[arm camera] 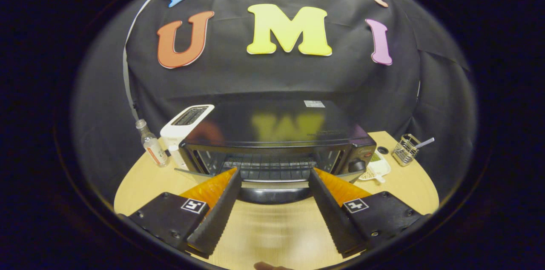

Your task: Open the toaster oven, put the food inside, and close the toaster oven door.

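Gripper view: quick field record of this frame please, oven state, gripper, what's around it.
toaster oven: black, on the wooden table, just ahead of the fingers
oven door: open, folded down toward the gripper; wire rack visible inside
food in oven: none seen on the rack
gripper: open, fingers spread wide, holding nothing, tips at the door's front edge
left of oven: white slot toaster, small clear bottle
right of oven: small white dish, wire mesh holder
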